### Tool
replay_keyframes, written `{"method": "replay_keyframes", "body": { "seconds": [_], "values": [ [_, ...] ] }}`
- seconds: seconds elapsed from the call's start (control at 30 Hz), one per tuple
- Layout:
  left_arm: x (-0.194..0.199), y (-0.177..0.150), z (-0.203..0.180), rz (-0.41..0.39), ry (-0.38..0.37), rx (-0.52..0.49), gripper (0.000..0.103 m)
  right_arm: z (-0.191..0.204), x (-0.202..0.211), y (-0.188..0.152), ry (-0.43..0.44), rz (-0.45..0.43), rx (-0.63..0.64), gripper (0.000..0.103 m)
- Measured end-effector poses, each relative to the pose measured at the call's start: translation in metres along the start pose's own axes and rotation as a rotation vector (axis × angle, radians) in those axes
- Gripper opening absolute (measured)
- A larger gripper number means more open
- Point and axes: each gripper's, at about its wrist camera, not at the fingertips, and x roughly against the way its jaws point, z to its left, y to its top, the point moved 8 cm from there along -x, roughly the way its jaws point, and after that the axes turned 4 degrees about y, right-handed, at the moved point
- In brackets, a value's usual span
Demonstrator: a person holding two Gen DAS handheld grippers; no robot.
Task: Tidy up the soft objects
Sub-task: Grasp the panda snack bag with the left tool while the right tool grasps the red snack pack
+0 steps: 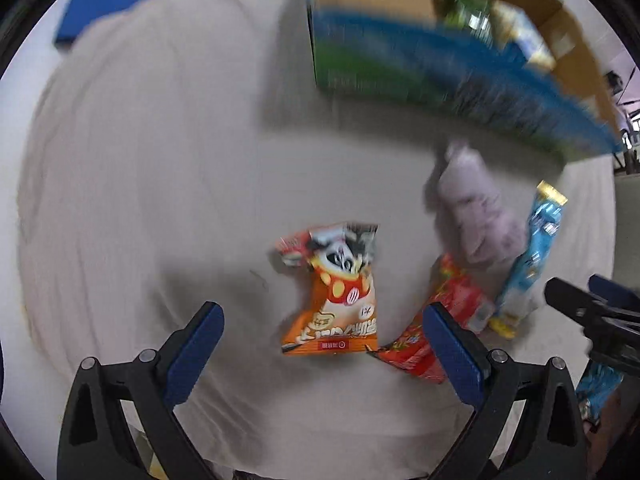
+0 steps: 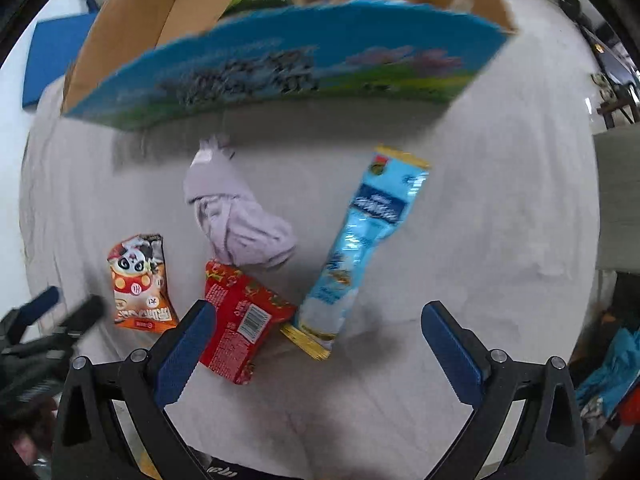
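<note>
Honestly can't read any actual text from here. The orange panda snack bag (image 1: 335,292) has big white characters, the red packet (image 2: 240,320) a barcode label, the box (image 2: 280,68) dark lettering, all too blurred.

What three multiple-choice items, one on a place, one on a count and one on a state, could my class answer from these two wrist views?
1. Where does the red packet lie?
A. inside the cardboard box
B. on the cloth between the orange panda packet and the long blue packet
C. in a gripper

2. How many snack packets lie on the cloth?
A. one
B. three
C. six

3. How is the right gripper?
A. open and empty
B. shut on the lilac garment
C. shut on the blue packet

Answers: 1 B, it lies between them on the cloth; 2 B, orange, red and blue; 3 A, its fingers are spread with nothing between them.
</note>
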Motion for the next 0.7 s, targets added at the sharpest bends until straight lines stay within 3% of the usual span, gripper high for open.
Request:
{"method": "replay_keyframes", "body": {
  "seconds": [0.13, 0.2, 0.23, 0.27, 0.37, 0.47, 0.6, 0.7],
  "values": [
    [-0.042, -0.002, -0.017, 0.080, -0.010, -0.037, 0.100, 0.022, -0.021, -0.016, 0.070, 0.081, -0.029, 0.103],
    [-0.062, -0.004, -0.019, 0.128, -0.014, -0.039, 0.081, 0.029, -0.036, -0.028, 0.114, 0.128, -0.085, 0.100],
    [-0.071, -0.009, -0.019, 0.167, -0.041, -0.030, 0.060, 0.031, -0.041, -0.032, 0.128, 0.147, -0.114, 0.097],
    [-0.076, -0.013, -0.016, 0.188, -0.052, -0.020, 0.056, 0.033, -0.049, -0.038, 0.156, 0.173, -0.156, 0.090],
    [-0.072, -0.021, -0.005, 0.163, -0.033, -0.013, 0.052, 0.040, -0.065, -0.048, 0.191, 0.200, -0.210, 0.072],
    [-0.076, -0.034, 0.003, 0.181, -0.064, 0.036, 0.052, 0.050, -0.081, -0.060, 0.188, 0.209, -0.258, 0.071],
    [-0.077, -0.037, 0.001, 0.167, -0.045, 0.040, 0.050, 0.055, -0.094, -0.065, 0.162, 0.201, -0.301, 0.055],
    [-0.076, -0.040, -0.006, 0.155, -0.030, 0.033, 0.049, 0.060, -0.093, -0.065, 0.123, 0.183, -0.222, 0.050]
  ]
}}
